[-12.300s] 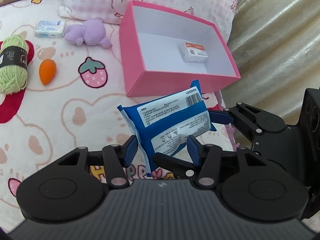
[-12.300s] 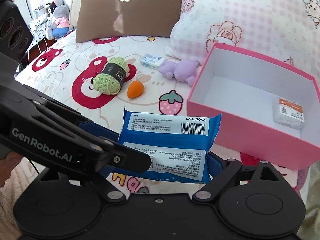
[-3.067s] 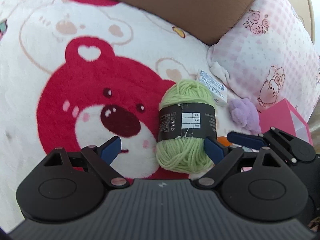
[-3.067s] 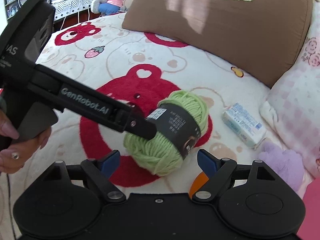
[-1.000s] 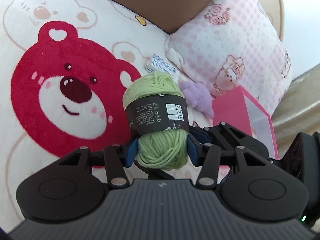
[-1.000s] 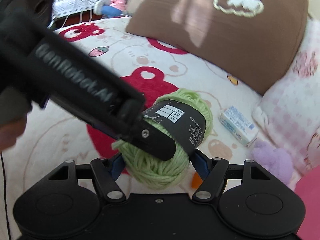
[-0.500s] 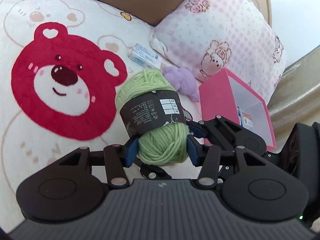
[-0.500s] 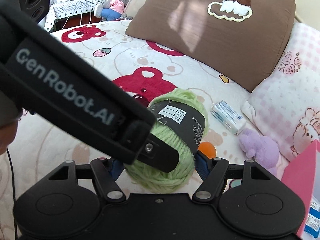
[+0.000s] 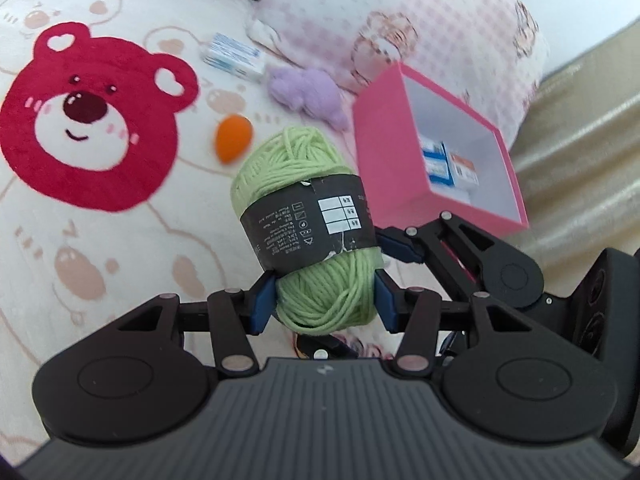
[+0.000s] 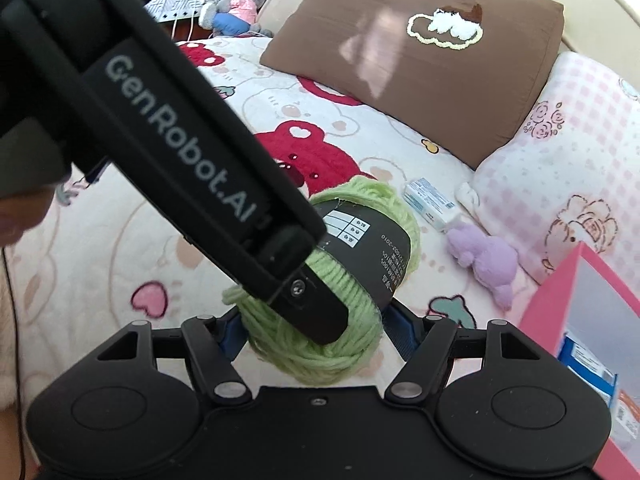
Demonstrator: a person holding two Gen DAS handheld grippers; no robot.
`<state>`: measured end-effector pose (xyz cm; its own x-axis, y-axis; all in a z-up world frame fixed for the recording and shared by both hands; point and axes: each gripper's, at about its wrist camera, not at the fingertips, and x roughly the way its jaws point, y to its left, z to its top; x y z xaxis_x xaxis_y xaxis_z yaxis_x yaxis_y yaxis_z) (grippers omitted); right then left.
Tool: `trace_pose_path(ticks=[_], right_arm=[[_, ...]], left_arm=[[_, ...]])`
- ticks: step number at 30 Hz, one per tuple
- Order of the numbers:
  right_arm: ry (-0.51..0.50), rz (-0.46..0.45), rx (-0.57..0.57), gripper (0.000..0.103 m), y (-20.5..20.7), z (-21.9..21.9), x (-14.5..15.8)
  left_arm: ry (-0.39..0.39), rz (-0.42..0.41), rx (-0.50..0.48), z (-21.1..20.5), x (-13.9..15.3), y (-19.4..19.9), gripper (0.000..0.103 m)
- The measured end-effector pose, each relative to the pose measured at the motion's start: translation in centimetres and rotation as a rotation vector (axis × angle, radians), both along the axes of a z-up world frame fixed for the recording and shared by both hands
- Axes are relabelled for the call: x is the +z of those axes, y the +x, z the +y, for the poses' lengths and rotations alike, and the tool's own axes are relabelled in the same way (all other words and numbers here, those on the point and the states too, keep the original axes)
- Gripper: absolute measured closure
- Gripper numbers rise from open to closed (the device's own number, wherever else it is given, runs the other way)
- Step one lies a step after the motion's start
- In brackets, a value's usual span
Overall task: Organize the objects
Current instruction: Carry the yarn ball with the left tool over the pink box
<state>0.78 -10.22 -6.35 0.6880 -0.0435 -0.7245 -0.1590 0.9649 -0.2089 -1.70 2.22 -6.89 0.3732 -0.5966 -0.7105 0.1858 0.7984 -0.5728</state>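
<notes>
**Yarn Skein Held by 2 Tools Above the Bed**

The left tool (image 9: 326,306) clamps the green yarn skein (image 9: 306,216) at its lower end; the right tool (image 10: 312,334) grips it crosswise. This 2-sided hold likely keeps the soft skein from sagging. The skein hangs above the bed (image 9: 100,240), near the pink box (image 9: 400,168), its probable destination.

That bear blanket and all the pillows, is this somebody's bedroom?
Most likely a bedroom, yes. The things lie on a bed: a soft blanket printed with red bears, a brown pillow and a pink checked pillow at its head. Plush toys sit in the background too.
</notes>
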Motion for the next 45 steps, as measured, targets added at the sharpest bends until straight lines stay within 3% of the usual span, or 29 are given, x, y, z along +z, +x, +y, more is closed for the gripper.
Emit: trace_pose_path(ticks=[10,21,33,45], right_arm=[[0.073,0.026,-0.038,0.029,-2.6,-1.6,3.3],[0.062,0.030,-0.056,0.029,-4.8,-2.1,5.3],[0.071,-0.054,-0.104,0.029,-9.2,-4.0,7.7],[0.075,-0.129,-0.162,0.029,-10.9,-7.8,8.7]], left_arm=[[0.028,-0.007,-0.072,-2.5,3.1,-2.1,0.054],[0.051,-0.005,-0.108,-4.8,5.4,-3.1,0.053],[0.100,-0.081,-0.169,-9.2,8.6,-3.8,0.053],[0.133,-0.143,-0.206,-13.8,10.8,-3.0,0.053]])
